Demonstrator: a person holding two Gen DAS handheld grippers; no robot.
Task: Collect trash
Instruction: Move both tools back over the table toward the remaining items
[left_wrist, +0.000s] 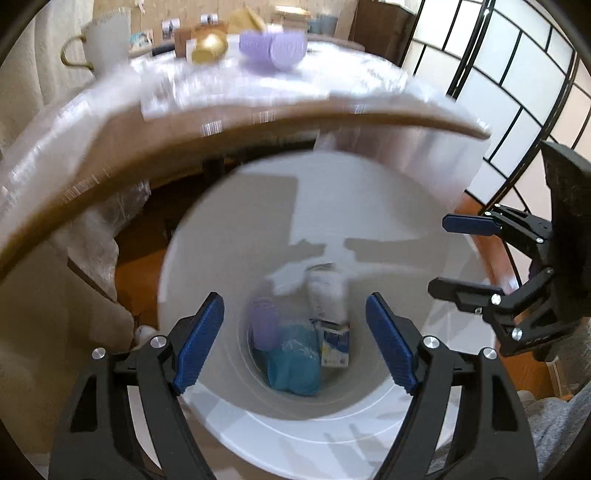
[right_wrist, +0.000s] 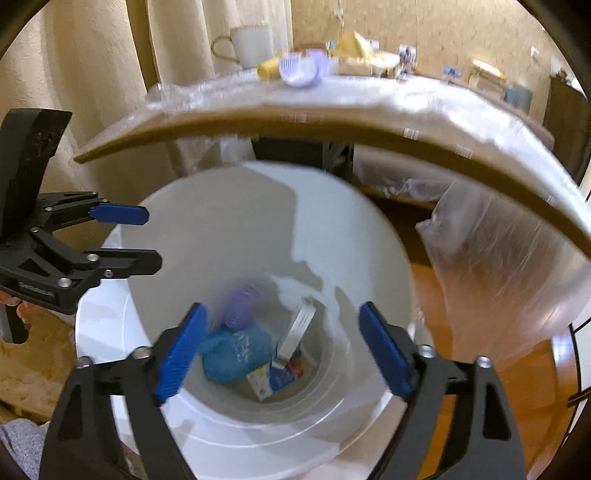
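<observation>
Down at the bottom of the white bin (left_wrist: 207, 258), the collected trash lies in a heap: a purple cup (left_wrist: 264, 323) against the wall, a crumpled blue bag (left_wrist: 293, 363) beside it, a small blue-and-white carton (left_wrist: 335, 345), and a white packet (left_wrist: 327, 295) that leans upright, blurred. In the right wrist view the same things show: the purple cup (right_wrist: 242, 302), the blue bag (right_wrist: 236, 350), the carton (right_wrist: 269, 380) and the white packet (right_wrist: 299, 326).

Both grippers hang over the bin's mouth and point down into it. The left gripper (left_wrist: 295, 341) has its blue pads spread wide with nothing between them; the right gripper (right_wrist: 282, 354) is likewise wide and empty. Each shows from the side in the other's view.

The bin stands on the floor just below the near edge of the table (left_wrist: 258, 129), whose top is covered in clear plastic sheet (right_wrist: 509, 258) that hangs over that edge. Towards the table's far edge sit two more purple cups (left_wrist: 273, 48), a gold cup (left_wrist: 208, 46) on its side and a white pitcher (left_wrist: 105, 40).
</observation>
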